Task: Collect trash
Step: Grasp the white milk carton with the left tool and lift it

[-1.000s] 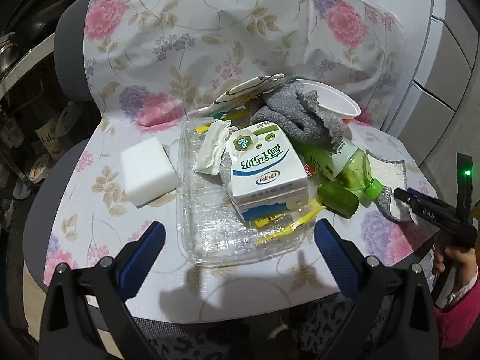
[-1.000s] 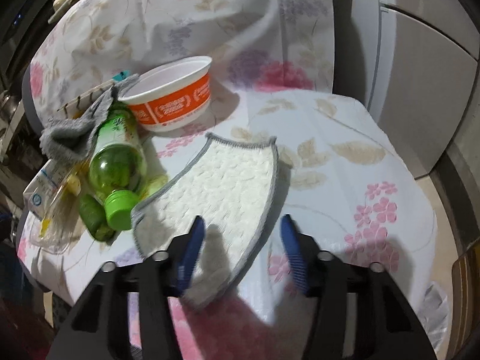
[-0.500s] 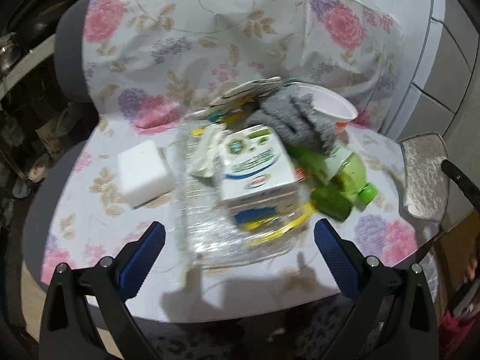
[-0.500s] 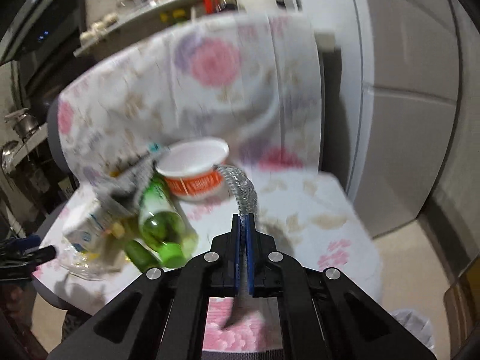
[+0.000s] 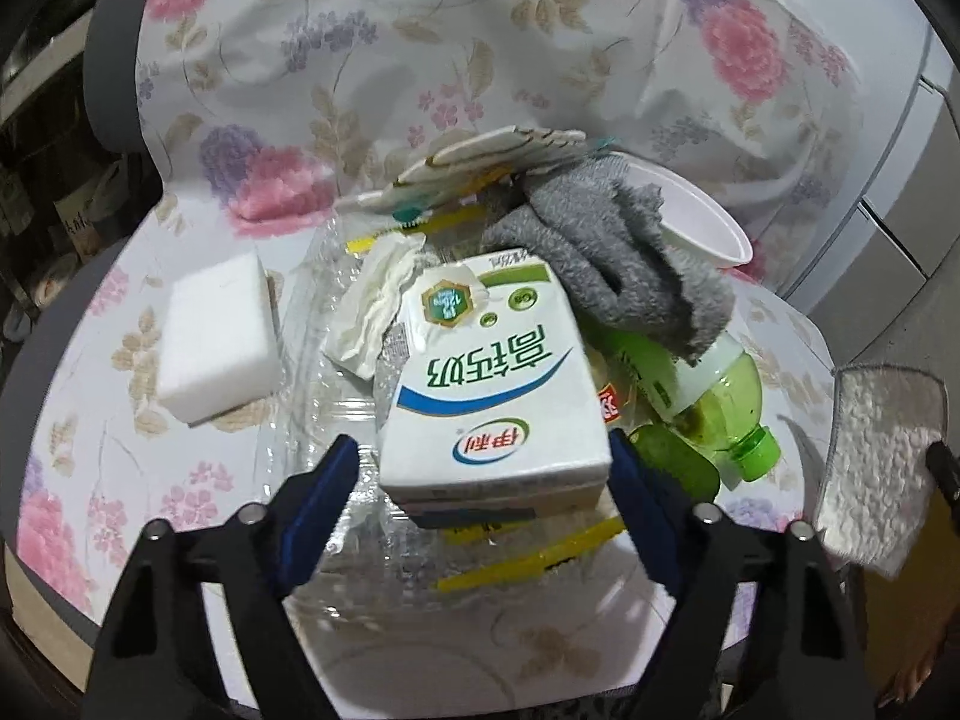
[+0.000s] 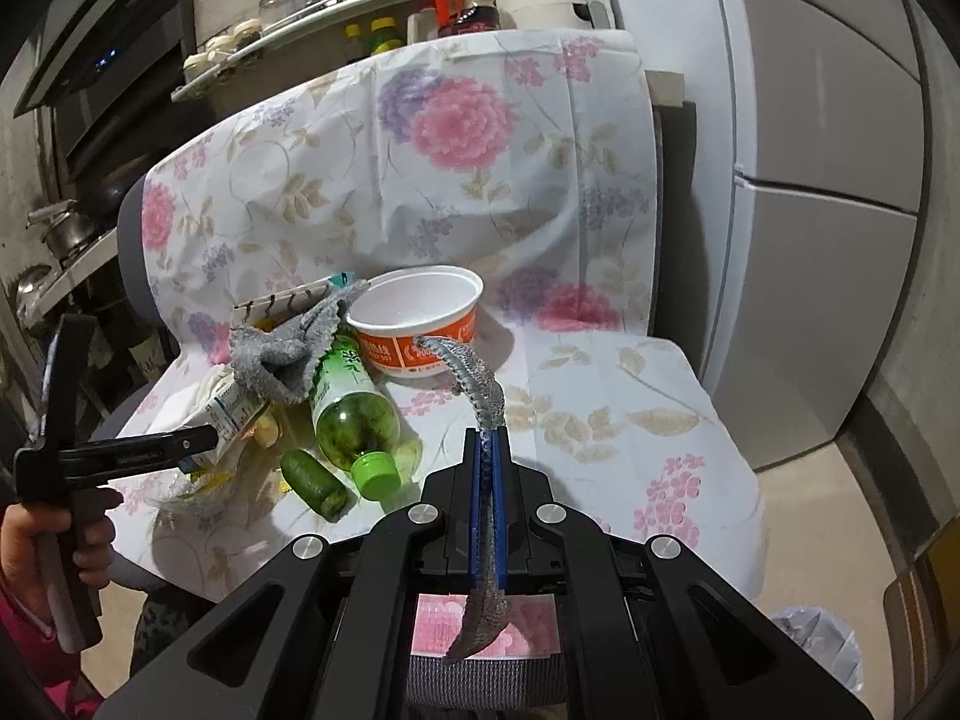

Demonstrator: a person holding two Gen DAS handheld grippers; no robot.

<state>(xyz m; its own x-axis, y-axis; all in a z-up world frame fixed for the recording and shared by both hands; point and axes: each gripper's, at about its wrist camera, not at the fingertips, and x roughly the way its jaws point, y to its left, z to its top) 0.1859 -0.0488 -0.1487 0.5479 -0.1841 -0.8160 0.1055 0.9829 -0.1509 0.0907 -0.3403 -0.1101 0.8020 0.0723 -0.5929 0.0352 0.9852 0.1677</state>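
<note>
1. The left tongs (image 5: 483,483) are closing, with the white-and-green cardboard milk carton (image 5: 492,384) between their blue pads. The right pad sits at the carton's near corner, while the left pad appears to stand just clear, so no grip has formed yet.
2. The carton lies on its side in a clear crinkled plastic tray (image 5: 324,396) on the flower-patterned cloth (image 5: 198,480) that covers a chair seat. A crumpled white tissue (image 5: 375,306) touches its far left edge, and a grey fleecy rag (image 5: 606,258) drapes just behind it.
3. Risk: the pads meet only the carton's near end, so it may pivot or slip out and tip when lifted. The thin tray could snag and come up too.
4. A green plastic bottle (image 5: 714,384) lies close on the right, and a nudged carton may roll it off the seat.
5. The right tongs (image 6: 487,450) are clamped on a pale grey-edged cleaning pad (image 6: 477,384), held clear above the seat. Only its edge is pinched, so it could slide free.
</note>
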